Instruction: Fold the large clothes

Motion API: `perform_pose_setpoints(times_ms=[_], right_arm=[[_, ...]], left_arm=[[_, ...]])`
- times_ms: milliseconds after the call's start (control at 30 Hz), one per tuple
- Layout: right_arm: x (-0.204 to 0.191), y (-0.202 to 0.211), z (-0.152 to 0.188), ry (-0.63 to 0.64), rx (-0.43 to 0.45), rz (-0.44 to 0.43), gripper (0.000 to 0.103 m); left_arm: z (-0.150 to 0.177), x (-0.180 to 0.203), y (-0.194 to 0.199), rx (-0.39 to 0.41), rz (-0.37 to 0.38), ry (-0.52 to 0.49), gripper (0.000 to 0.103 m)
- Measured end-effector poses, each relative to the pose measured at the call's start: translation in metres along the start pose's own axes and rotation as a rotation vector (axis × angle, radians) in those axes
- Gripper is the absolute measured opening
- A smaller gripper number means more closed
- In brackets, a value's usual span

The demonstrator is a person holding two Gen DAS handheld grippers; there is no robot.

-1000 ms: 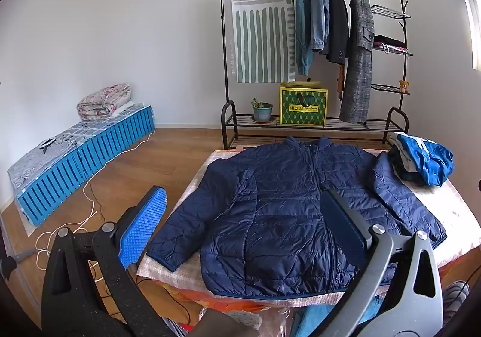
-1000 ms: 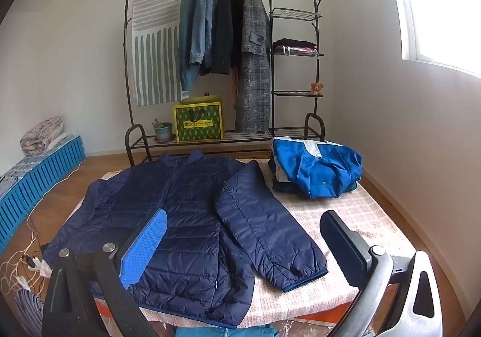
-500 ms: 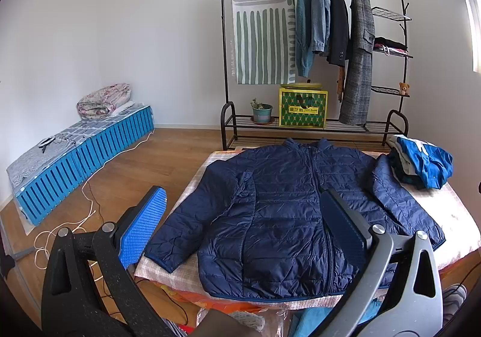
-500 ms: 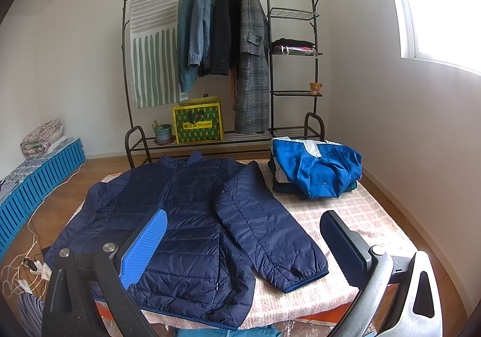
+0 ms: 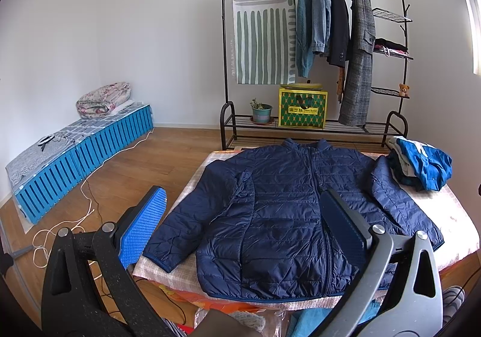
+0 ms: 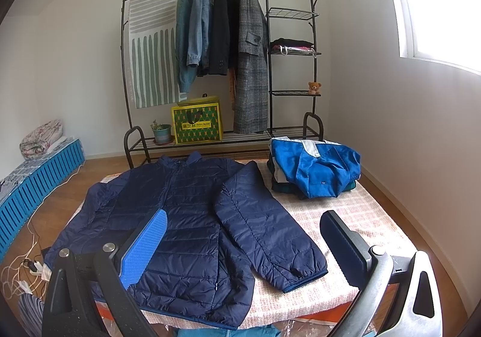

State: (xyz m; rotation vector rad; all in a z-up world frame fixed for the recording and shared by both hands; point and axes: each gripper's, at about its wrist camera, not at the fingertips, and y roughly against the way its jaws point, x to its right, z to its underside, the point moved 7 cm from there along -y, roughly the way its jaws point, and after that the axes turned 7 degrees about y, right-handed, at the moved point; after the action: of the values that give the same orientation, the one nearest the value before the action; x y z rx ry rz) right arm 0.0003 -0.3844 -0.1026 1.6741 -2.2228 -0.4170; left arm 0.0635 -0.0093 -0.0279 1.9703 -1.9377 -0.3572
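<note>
Now your two claws sit slightly farther back from the bed than a second ago, so the navy puffer jacket point(image 5: 279, 216) shows more of its hem and both cuffs; nothing on the bed has shifted. Ahead of your left gripper point(image 5: 240, 225) the jacket lies flat, front up and zipped, collar away from you, sleeves angled outward. Ahead of your right gripper point(image 6: 243, 249) the jacket's sleeve point(image 6: 264, 225) runs between the fingers toward you, and beyond it, to the right, a stack of folded clothes point(image 6: 315, 171) topped by a bright blue garment rests on the checked bed cover point(image 6: 354, 216). Past the bed, the clothes rack point(image 5: 315, 51) carries hanging coats, a striped cloth, a potted plant and a yellow-green bag on its bottom shelf. Both claws have their fingers spread wide apart, holding nothing and touching nothing; they hover above the near edge of the bed.
</note>
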Motion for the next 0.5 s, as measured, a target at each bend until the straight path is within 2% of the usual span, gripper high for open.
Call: perform_pose_setpoints(times_ms=[500], right_arm=[[-0.0063,0.0009,-0.0006,0.004,-0.001,0.001,0.103]], left_arm=[[-0.0002,-0.0004,-0.0008,-0.001,0.001,0.006,0.103]])
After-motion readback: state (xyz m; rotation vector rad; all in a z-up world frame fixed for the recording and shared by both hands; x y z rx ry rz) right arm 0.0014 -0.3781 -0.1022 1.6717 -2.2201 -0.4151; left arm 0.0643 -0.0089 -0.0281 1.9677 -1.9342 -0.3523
